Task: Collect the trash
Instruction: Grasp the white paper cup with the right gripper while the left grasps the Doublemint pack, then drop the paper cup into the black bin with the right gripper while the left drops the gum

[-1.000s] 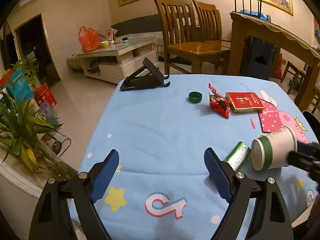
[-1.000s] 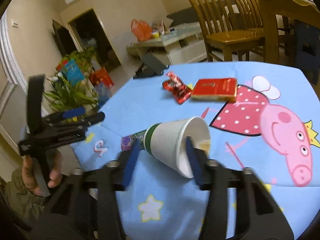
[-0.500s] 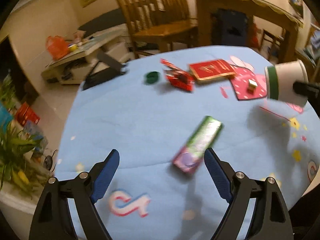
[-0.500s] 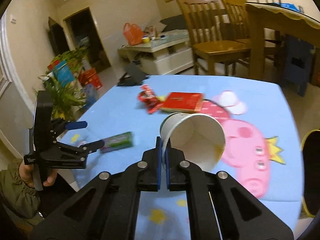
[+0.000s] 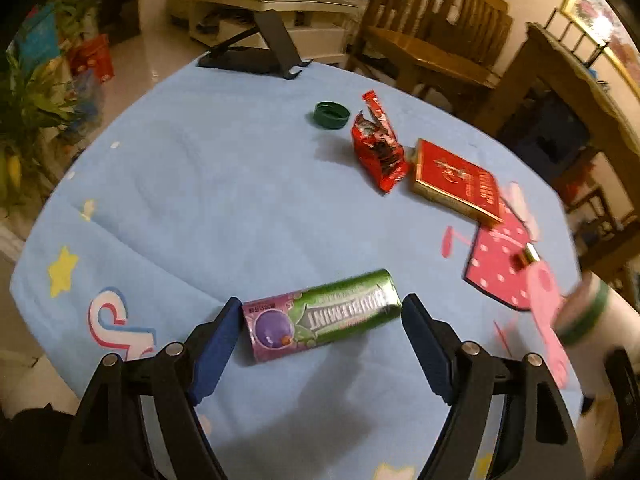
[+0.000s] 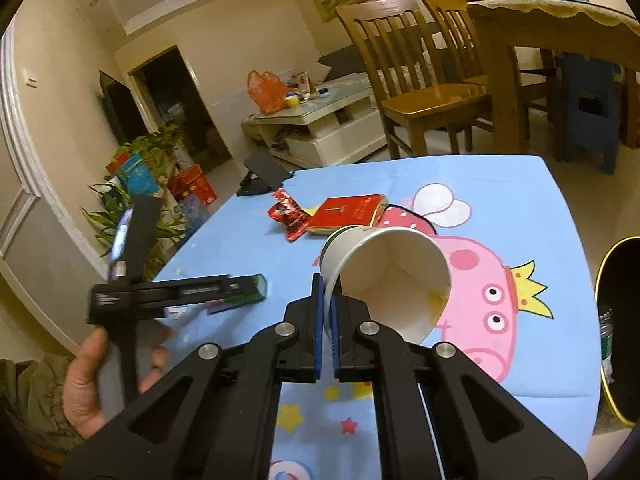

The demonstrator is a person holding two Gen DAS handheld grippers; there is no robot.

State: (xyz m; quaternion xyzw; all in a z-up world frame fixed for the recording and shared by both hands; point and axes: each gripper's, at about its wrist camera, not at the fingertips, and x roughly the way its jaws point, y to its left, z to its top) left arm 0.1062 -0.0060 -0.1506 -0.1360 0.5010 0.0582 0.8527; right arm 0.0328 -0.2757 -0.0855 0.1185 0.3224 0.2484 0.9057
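My left gripper [image 5: 320, 344] is open, its blue pads either side of a green and purple gum box [image 5: 322, 314] lying on the blue tablecloth [image 5: 200, 200]; the pads are not closed on it. A red snack wrapper [image 5: 378, 152], a green bottle cap [image 5: 330, 115] and a red flat box [image 5: 458, 182] lie farther off. My right gripper [image 6: 327, 320] is shut on the rim of a white paper cup [image 6: 388, 276] with a green band, held tilted above the table. The cup shows blurred in the left wrist view [image 5: 588, 316].
A black bin [image 6: 620, 332] with a yellow rim stands off the table's right edge. A black folding stand [image 5: 260, 48] sits at the far edge. A small gold object [image 5: 526, 258] lies on the pig print. Wooden chairs [image 6: 408, 76], plants and a coffee table surround the table.
My left gripper has come down and forward over the gum box, which now lies between its pads. My right gripper still holds the cup, moved slightly right above the table.
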